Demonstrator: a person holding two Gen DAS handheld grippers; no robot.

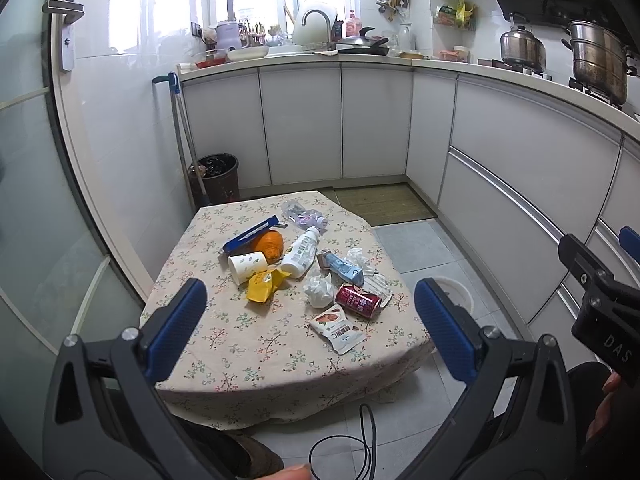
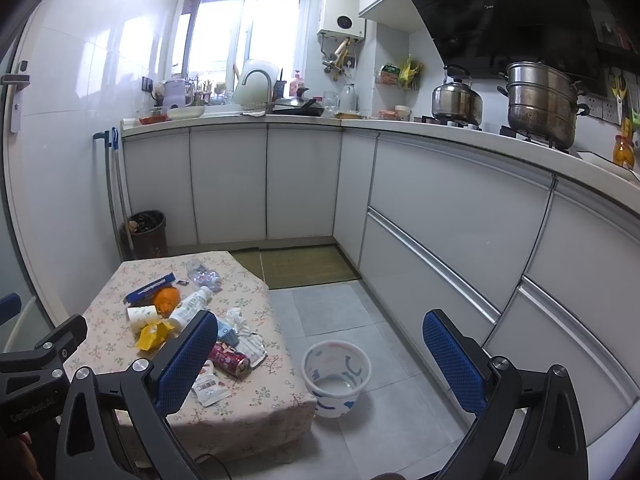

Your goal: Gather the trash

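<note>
A low table with a floral cloth [image 1: 256, 352] [image 2: 120, 344] holds scattered trash: a red can [image 1: 357, 300] [image 2: 229, 358], a white snack packet [image 1: 337, 329], a crumpled tissue [image 1: 319, 290], a yellow wrapper [image 1: 264, 285], a paper cup [image 1: 247, 266], a white bottle [image 1: 301, 253], an orange peel [image 1: 270, 245], a blue box [image 1: 251, 233] and a clear plastic bottle [image 1: 302, 214]. A white patterned bin [image 2: 336, 378] stands on the floor right of the table. My left gripper [image 1: 310, 306] is open above the table's near side. My right gripper [image 2: 320, 344] is open above the bin.
A dark full trash bin [image 1: 218, 178] and a mop [image 1: 182, 140] stand in the far left corner. White cabinets [image 2: 460, 216] line the back and right. Pots [image 2: 540, 104] sit on the stove. A mat [image 2: 308, 266] lies on the grey tile floor.
</note>
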